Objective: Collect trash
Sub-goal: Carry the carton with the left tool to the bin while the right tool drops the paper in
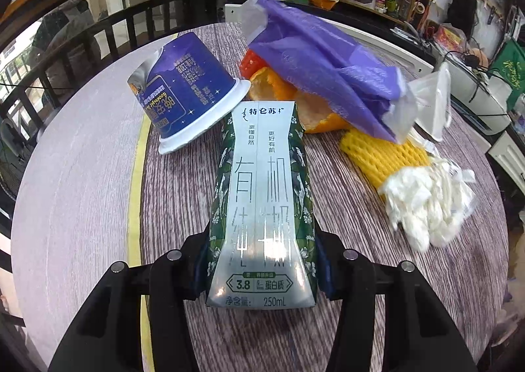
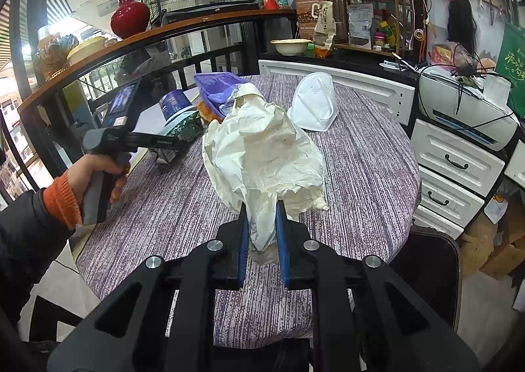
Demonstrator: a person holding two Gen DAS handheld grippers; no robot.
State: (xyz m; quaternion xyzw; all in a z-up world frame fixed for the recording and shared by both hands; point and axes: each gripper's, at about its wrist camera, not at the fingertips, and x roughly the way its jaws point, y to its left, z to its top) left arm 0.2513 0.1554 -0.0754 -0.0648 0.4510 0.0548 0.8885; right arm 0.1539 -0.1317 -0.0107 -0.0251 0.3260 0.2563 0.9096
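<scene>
Left wrist view: the left gripper (image 1: 262, 268) is closed on the base of a milk carton (image 1: 262, 194), which lies flat on the striped table (image 1: 328, 322); its pads press the carton's sides. The carton is glossy coated card, wedge-shaped and probably empty, so it may buckle or slip out when lifted. Its far end touches an overturned yogurt cup (image 1: 190, 93) and orange peel (image 1: 315, 109) under a purple plastic bag (image 1: 328, 73); dragging could scatter them. Yellow foam netting (image 1: 384, 158) lies near.

Right wrist view: the right gripper (image 2: 261, 234) is clamped on a crumpled cream bag (image 2: 262, 148), thin, creased and limp. Only a narrow fold is held, so it could tear or slide free. A white face mask (image 2: 313, 106) stands apart.
</scene>
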